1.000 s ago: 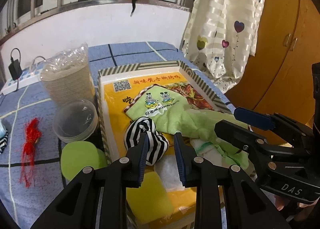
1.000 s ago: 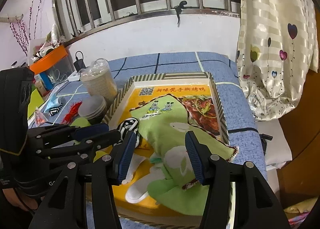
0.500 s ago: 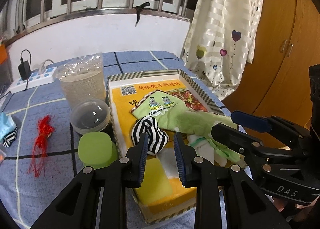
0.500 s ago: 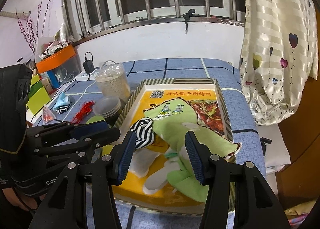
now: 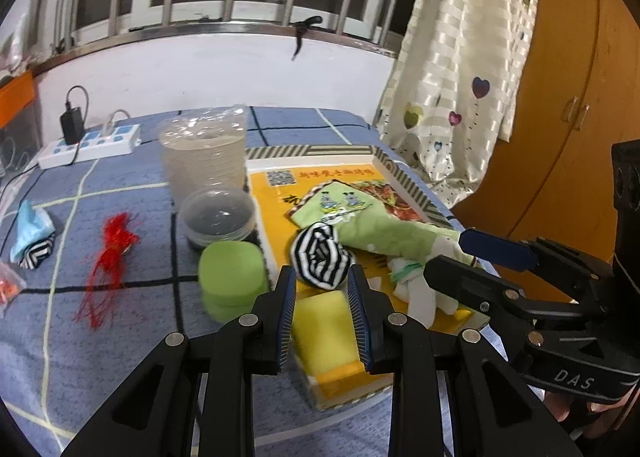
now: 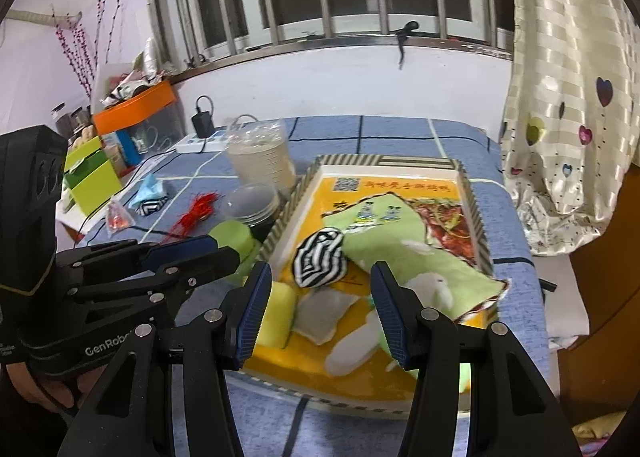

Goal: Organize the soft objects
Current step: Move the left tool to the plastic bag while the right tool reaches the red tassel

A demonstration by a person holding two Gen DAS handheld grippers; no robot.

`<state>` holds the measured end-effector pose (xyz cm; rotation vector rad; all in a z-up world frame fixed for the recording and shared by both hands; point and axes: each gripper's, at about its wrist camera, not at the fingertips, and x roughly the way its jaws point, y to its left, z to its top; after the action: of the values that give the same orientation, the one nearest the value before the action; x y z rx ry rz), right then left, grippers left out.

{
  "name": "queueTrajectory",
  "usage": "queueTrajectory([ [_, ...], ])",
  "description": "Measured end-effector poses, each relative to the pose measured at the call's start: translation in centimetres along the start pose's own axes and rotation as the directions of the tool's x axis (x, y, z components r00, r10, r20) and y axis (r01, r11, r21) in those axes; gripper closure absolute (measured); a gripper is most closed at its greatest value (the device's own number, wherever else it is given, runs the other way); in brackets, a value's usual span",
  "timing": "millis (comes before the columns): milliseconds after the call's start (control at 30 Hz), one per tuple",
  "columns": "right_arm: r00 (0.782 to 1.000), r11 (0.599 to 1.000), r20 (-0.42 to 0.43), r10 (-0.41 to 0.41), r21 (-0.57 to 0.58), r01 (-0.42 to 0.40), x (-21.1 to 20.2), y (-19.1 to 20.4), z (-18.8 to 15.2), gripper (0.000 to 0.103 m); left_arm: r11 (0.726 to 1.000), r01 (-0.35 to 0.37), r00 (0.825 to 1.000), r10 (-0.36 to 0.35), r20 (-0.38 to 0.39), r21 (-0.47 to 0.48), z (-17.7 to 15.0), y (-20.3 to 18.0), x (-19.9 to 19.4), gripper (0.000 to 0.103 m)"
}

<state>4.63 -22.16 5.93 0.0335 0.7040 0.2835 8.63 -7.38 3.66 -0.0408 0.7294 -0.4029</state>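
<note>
From the left wrist view, the left gripper [image 5: 322, 297] is hovering with its jaws spread and nothing between them, over the near end of the tray [image 5: 404, 173]. This view alone is showing the yellow sponge [image 5: 324, 323] full on, lying in the tray's near corner, and the right gripper [image 5: 468, 253] is reaching in from the right, low over the tray's right rim. The striped sock [image 5: 318, 257] is lying balled in the middle of the tray, touching the green towel [image 5: 384, 225] that is draping toward the right rim. Left of the tray, a green lid [image 5: 232, 273], a clear bowl [image 5: 218, 215] and a stack of clear cups [image 5: 202, 153] are crowding the tray's side; the red tassel [image 5: 110, 253] is lying farther left on open blue cloth.

From the right wrist view, the right gripper [image 6: 320, 305] is hanging with its jaws wide apart and empty above the tray [image 6: 472, 209]. Only here a grey pad [image 6: 324, 313] and a white sock [image 6: 352, 349] are showing beside the sponge [image 6: 278, 317]. The left gripper [image 6: 224, 253] is sitting just outside the tray's left rim. Bare blue cloth is running along the tray's far and right sides.
</note>
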Motion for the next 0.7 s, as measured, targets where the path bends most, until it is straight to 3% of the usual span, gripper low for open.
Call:
queueTrajectory([
  [700,0.991,0.988,-0.018,0.136,-0.075,-0.137,1.5,5.8,0.5,0.050,0.986,-0.127,0.991,0.131,0.032,-0.107,-1.5,5.3,-3.8,0.077],
])
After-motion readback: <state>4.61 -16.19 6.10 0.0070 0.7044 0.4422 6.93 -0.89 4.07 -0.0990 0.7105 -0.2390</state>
